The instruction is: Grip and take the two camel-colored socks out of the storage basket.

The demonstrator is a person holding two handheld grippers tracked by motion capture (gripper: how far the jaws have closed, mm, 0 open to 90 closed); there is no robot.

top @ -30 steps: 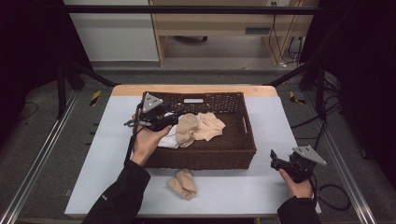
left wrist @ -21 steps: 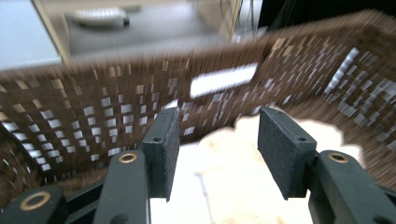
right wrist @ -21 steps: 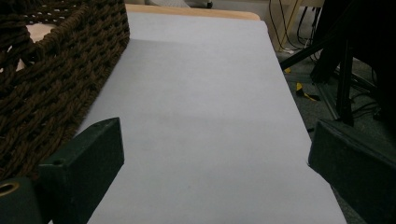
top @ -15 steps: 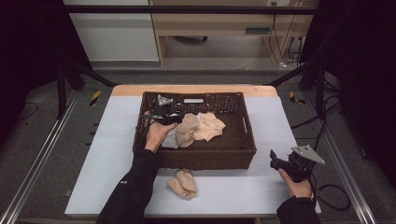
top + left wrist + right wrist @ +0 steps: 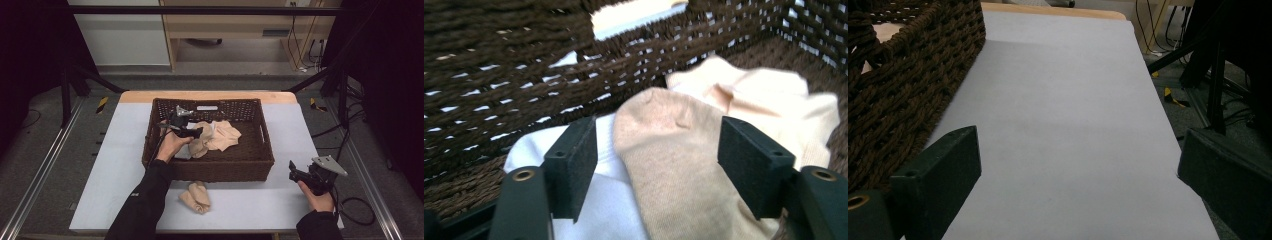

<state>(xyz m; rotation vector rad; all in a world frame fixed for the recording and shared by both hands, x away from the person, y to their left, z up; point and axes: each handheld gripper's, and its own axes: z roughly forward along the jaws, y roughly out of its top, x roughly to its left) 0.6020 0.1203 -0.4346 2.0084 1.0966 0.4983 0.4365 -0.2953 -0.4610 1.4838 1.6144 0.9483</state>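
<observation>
- My left tongs [image 5: 196, 131] sit inside the basket [image 5: 250, 162], near its left wall; their flat black pads have just been opening and now stand wide apart, pressing on nothing.
- In the left gripper view a tan sock [image 5: 674, 165] lies between those pads, loose and free of both. It is soft fine knit, rounded at the toe end.
- Under its left edge lies a white sock [image 5: 599, 205], smooth cloth, just beside my left pad.
- Behind the tan one, a paler cream sock [image 5: 769, 95] lies crumpled in soft folds toward the basket's middle.
- The basket is dark brown wicker, coarse twisted strands, rectangular, with a slot handle cut in the far wall [image 5: 634, 17]. It stands at the far middle of the bench [image 5: 125, 150], and light shows through the weave.
- Another tan sock [image 5: 196, 196] lies bunched on the bench just in front of the basket's near wall, toward the near edge.
- My right tongs [image 5: 295, 175] hover by the bench's near right corner, well apart from the basket, pads spread wide with only bare bench between them.
- The bench top is a smooth pale grey sheet with a light wood strip along its far edge.
- I can read no label or writing anywhere.
- Around the bench: black frame bars, grey floor, cables at the right, yellow-and-black tape marks [image 5: 102, 104].
- The basket's walls stand around the left tongs.
</observation>
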